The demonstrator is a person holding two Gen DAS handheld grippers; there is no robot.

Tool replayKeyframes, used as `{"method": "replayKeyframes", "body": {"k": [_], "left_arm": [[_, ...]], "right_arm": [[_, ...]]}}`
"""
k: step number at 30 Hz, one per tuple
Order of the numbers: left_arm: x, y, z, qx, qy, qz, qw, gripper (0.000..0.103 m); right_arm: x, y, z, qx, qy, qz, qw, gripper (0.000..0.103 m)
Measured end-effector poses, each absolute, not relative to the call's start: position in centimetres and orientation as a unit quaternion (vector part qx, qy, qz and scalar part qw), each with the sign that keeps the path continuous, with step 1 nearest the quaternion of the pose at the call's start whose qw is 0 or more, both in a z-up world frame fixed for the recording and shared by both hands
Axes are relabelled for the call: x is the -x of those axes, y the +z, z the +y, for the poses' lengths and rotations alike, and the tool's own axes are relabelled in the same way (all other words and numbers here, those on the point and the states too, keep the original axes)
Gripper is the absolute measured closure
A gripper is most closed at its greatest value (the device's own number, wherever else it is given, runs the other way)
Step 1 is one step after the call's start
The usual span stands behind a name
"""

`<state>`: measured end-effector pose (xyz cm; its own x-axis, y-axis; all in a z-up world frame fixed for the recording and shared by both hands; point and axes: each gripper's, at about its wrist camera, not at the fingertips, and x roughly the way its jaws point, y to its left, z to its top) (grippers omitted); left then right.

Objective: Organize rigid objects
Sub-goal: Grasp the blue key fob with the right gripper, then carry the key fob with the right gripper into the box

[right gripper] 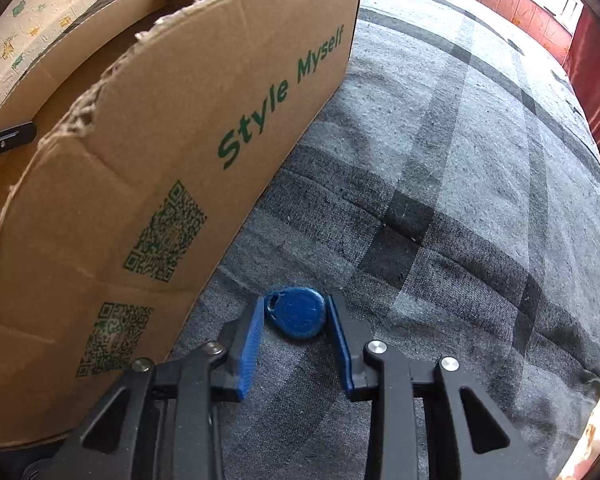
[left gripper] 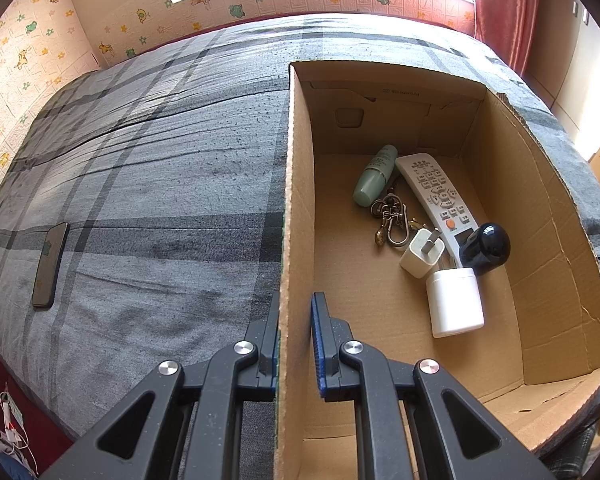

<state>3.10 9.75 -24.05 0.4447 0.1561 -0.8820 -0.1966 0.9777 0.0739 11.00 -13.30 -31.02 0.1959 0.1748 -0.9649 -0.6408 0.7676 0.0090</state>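
clamped on the cardboard box [left gripper: 300,208] near wall: left gripper [left gripper: 296,344]. closed around blue key fob [right gripper: 298,312] on the bed [right gripper: 460,200] just outside the box: right gripper [right gripper: 296,344]. open bedspread beyond; phone [left gripper: 50,264] well apart.

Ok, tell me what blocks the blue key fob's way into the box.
The box wall printed "Style Myself" rises beside the blue key fob, which lies on the bedspread between the right claw's pads. It must go over that wall.

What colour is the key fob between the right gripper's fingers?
Blue, much like the finger pads; the key fob shows best in the right wrist view.
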Motion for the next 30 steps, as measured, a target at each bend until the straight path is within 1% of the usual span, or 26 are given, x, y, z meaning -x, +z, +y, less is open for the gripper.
{"method": "replayKeyframes", "body": {"k": [10, 30], "left_arm": [[-3.1, -24.2, 9.8, 0.02, 0.104, 0.516, 0.85, 0.09], [-3.1, -24.1, 9.6, 0.02, 0.104, 0.516, 0.85, 0.09]], "right_arm": [[-11.6, -29.2, -13.8, 0.189, 0.263, 0.57, 0.755, 0.069], [-11.4, -22.4, -14.5, 0.185, 0.243, 0.555, 0.774, 0.069]]}}
